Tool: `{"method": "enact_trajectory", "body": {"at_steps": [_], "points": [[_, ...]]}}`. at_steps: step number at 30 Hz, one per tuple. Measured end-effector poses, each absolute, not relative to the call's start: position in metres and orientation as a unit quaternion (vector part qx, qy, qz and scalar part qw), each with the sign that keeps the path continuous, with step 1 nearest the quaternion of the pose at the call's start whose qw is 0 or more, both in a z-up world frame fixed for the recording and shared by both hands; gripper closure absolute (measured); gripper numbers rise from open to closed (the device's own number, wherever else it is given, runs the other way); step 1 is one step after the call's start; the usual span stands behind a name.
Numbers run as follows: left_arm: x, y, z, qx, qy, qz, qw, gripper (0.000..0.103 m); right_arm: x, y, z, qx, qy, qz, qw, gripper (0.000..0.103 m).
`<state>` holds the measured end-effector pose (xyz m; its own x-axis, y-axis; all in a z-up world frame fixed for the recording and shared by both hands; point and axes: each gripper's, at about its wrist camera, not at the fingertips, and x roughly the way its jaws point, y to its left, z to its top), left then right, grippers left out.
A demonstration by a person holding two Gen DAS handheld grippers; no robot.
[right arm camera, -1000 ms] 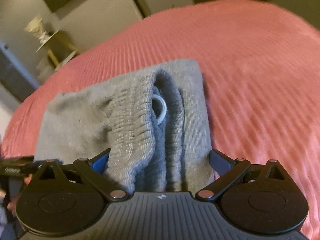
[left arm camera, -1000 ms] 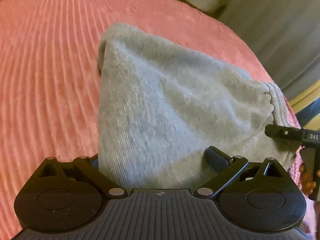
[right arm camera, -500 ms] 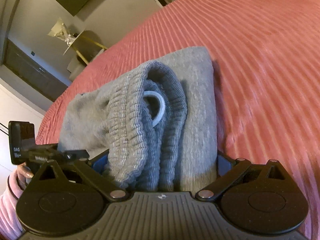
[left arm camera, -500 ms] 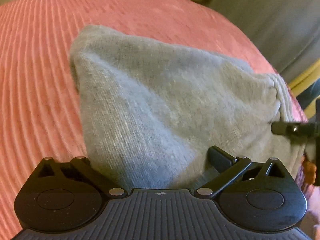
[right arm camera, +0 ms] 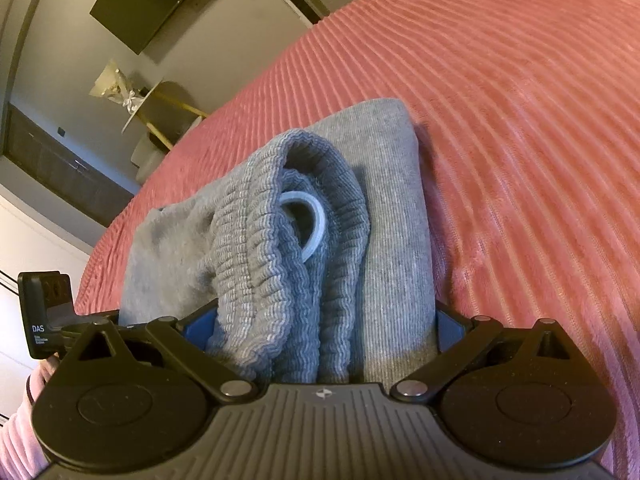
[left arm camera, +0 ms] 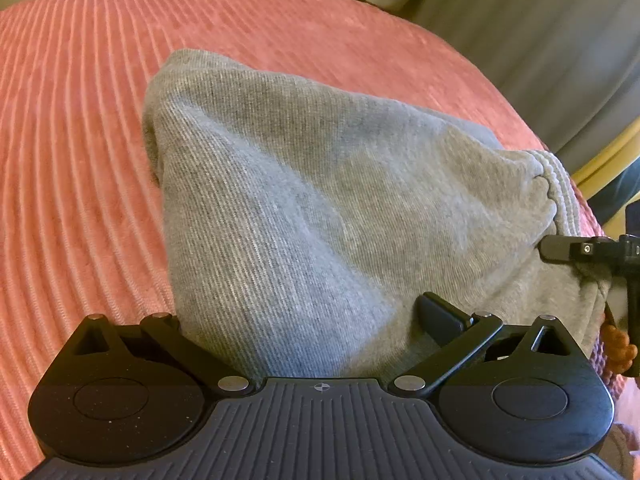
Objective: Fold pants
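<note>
The grey sweatpants (left arm camera: pixel 320 200) lie folded on the pink ribbed bedspread (left arm camera: pixel 60 160). My left gripper (left arm camera: pixel 304 320) is shut on a thick fold of their plain grey cloth, which fills the space between its fingers. My right gripper (right arm camera: pixel 320 320) is shut on the bunched ribbed waistband (right arm camera: pixel 280 240), where a white drawstring loop (right arm camera: pixel 312 220) shows. A lower layer of the pants (right arm camera: pixel 392 200) lies flat beneath the waistband. The right gripper shows at the right edge of the left wrist view (left arm camera: pixel 560 248). The left gripper's body shows at the left edge of the right wrist view (right arm camera: pixel 48 312).
The bedspread (right arm camera: pixel 520 120) stretches wide to the far side of the pants. A dark cabinet and a wall screen (right arm camera: pixel 152 0) stand beyond the bed's edge. A small round side table (right arm camera: pixel 148 104) with a white item stands off the bed. A grey curtain (left arm camera: pixel 540 40) hangs behind.
Both grippers have kept their hold and carried the pants, lifting the held edge. The far fold has shifted right in the left wrist view and more room shows behind the bed.
</note>
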<state>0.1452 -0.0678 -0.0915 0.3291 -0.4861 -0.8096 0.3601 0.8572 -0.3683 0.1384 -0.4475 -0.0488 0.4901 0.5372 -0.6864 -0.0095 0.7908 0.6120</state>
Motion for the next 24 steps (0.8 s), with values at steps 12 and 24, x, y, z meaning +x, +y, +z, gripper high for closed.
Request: {"method": "enact_trajectory", "body": {"at_steps": [12, 24], "points": [[0.155, -0.062, -0.094, -0.098, 0.525, -0.248, 0.808, 0.000, 0.150, -0.403, -0.035, 0.201, 0.502, 0.103, 0.835, 0.003], [0.140, -0.037, -0.060, -0.123, 0.465, -0.239, 0.843, 0.072, 0.132, -0.348, 0.033, 0.102, 0.455, 0.090, 0.880, 0.041]]}}
